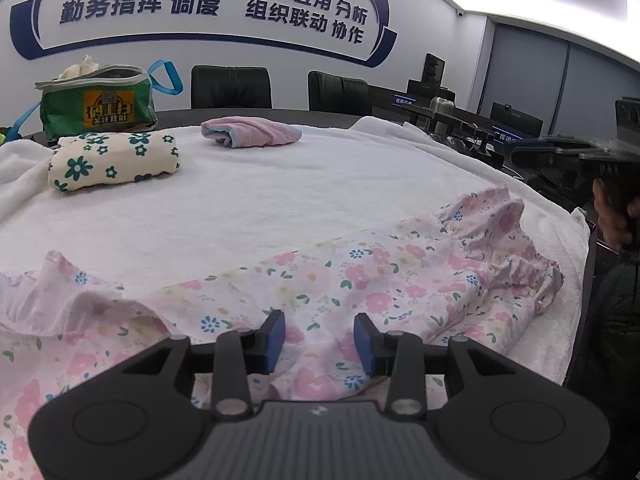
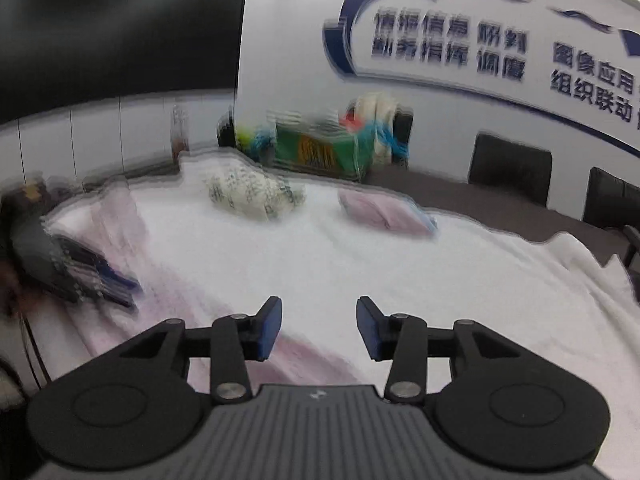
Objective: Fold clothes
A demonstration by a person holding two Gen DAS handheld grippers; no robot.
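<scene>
The pink floral garment (image 1: pixel 360 280) lay spread, unfolded; both the left gripper (image 1: pixel 319 344) and right gripper (image 2: pixel 318 328) gaped empty, so pinching a hem seemed next.

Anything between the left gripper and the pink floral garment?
Nothing visible. The left gripper is open, directly over the pink floral garment spread on the white towel; the folded clothes lie far behind.

Clothes spread over a towel-covered table, bag at the back.

The floral garment (image 1: pixel 320 280) lies across the near edge of the towel (image 1: pixel 260 200), under the left gripper (image 1: pixel 320 344). At eleven o'clock sits a folded flower-print bundle (image 1: pixel 114 160), the open bag (image 1: pixel 98 98) just behind it. At twelve o'clock lies a small folded garment (image 1: pixel 250 131). Two chairs (image 1: pixel 230 87) stand behind the table, against the wall.
</scene>
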